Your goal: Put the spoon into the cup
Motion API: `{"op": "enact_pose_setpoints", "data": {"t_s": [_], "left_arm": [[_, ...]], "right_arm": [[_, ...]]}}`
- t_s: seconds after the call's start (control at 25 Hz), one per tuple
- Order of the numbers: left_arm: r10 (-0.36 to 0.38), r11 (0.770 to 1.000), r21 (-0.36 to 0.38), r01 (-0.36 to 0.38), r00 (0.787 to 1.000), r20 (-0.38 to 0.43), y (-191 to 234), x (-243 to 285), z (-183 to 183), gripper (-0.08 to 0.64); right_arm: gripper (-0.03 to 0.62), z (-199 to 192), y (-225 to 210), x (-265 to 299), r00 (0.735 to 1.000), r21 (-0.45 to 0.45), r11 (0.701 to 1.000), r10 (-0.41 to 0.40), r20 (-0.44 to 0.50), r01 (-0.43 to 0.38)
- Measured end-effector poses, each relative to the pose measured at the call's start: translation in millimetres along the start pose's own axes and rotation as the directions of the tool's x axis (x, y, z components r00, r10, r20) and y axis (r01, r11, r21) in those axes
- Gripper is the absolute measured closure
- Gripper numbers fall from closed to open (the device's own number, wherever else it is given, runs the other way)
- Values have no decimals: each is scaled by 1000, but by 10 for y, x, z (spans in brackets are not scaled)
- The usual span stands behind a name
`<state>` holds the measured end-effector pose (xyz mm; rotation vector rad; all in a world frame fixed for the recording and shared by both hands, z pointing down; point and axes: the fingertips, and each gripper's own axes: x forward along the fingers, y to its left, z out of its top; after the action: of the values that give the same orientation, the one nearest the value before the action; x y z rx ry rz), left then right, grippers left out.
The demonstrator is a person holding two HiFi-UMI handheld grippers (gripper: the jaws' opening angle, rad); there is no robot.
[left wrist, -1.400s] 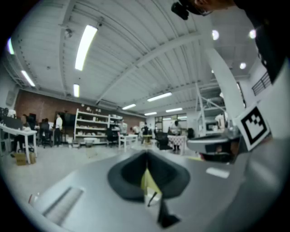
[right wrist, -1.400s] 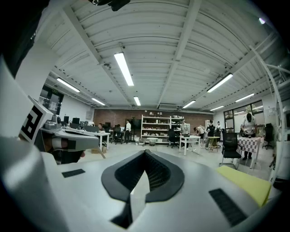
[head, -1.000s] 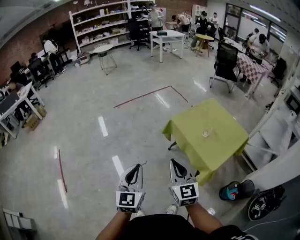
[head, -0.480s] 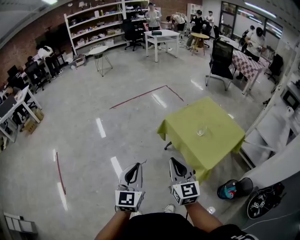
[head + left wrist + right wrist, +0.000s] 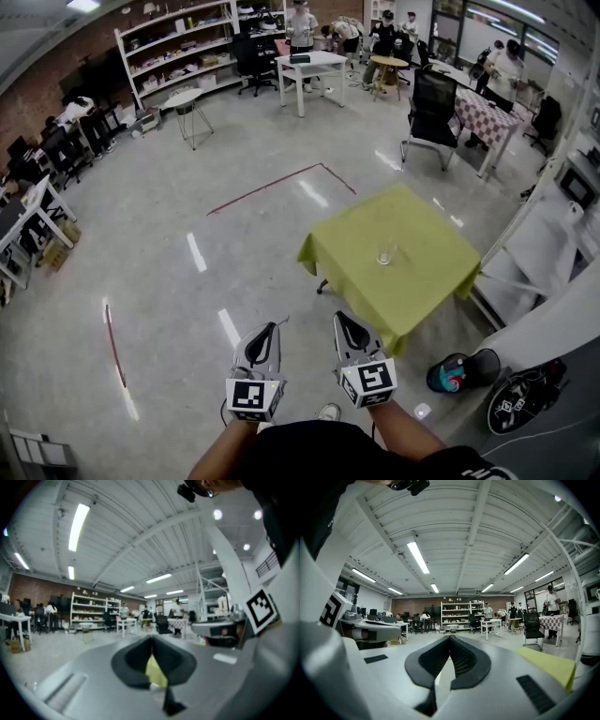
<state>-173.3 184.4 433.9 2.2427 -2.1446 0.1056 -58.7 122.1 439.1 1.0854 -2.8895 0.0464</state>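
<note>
Head view steeply downward from above; both gripper views level, toward shared far shelves (image 5: pixel 178 42).

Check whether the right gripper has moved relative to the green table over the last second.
Yes, slightly: in the head view the right gripper now sits nearer the green table's near corner than before.

The left claw (image 5: pixel 151 640) fills the lower half of a wide-angle view, its two dark jaws meeting at the tips with nothing gripped. Through the narrow gap below the tips shows a yellow-green patch (image 5: pixel 155 671), possibly a cloth, too blurred to be sure. Beyond lies a large room: a ribbed white ceiling (image 5: pixel 140 531) with strip lights (image 5: pixel 78 527), far shelves (image 5: pixel 89 613), and a white desk (image 5: pixel 126 623) with people nearby.
</note>
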Motion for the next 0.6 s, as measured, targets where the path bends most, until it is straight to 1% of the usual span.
{"op": "enact_pose_setpoints", "data": {"t_s": [0.2, 0.36, 0.6], "left_arm": [[4, 1000, -2, -4, 1000, 10, -193, 126, 22, 549], [-1, 1000, 16, 2, 1000, -23, -298, 179, 48, 549], [-43, 999, 7, 43, 999, 9, -425, 382, 86, 549]], "right_arm": [[586, 24, -164, -52, 1000, -3, 1000, 23, 9, -23], [586, 37, -275, -128, 1000, 7, 1000, 8, 18, -9], [586, 36, -463, -125, 1000, 22, 1000, -23, 20, 22]]}}
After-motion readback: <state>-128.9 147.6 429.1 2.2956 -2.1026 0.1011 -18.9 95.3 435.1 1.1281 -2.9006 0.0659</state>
